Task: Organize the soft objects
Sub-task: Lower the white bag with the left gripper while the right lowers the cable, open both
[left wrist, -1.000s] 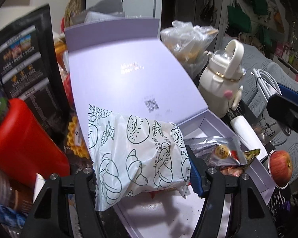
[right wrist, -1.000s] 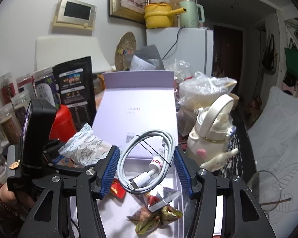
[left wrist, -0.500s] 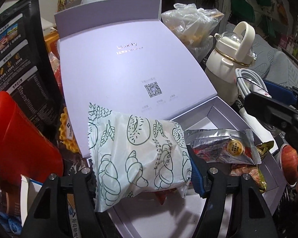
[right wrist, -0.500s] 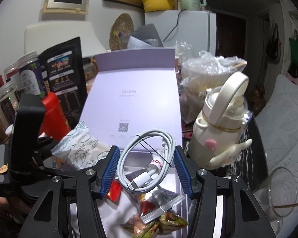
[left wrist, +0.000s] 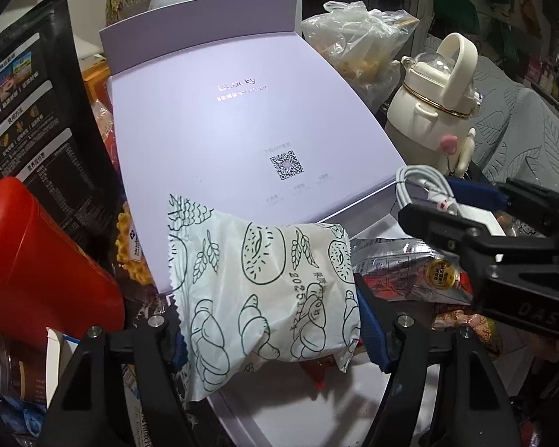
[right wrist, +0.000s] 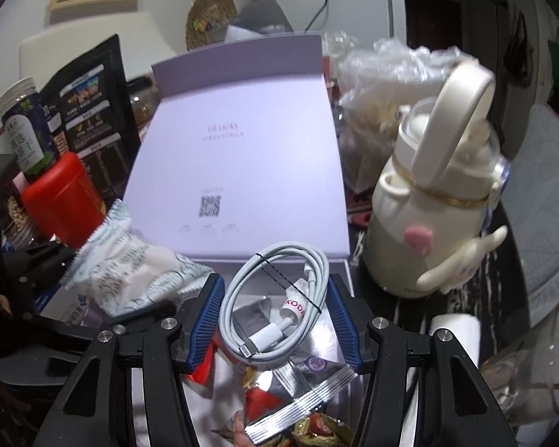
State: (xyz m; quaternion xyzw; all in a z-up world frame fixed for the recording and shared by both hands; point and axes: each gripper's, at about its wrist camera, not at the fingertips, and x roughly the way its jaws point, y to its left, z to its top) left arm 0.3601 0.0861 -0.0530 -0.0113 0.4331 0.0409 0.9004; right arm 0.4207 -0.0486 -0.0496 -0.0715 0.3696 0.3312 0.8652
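Observation:
My left gripper (left wrist: 270, 320) is shut on a white bread packet (left wrist: 257, 283) printed with green pastry drawings, held over the front left of an open lilac box (left wrist: 309, 406). My right gripper (right wrist: 274, 316) is shut on a coiled white charging cable (right wrist: 279, 298), held above the box's tray (right wrist: 344, 272). Silver and red snack packets (right wrist: 298, 383) lie inside the tray; they also show in the left wrist view (left wrist: 402, 272). The bread packet shows at the left in the right wrist view (right wrist: 130, 264). The right gripper with the cable shows at the right in the left wrist view (left wrist: 447, 201).
The box's raised lid (left wrist: 242, 119) stands behind the tray. A cream kettle-shaped bottle (right wrist: 439, 201) stands right of the box, a clear plastic bag (left wrist: 357, 37) behind it. A red canister (left wrist: 33, 260) and a black snack bag (left wrist: 29, 111) stand left. A glass (right wrist: 533, 372) sits at the right.
Both grippers have moved forward and lower toward the box, still holding their loads. The right gripper with the cable has come in over the tray's right side.

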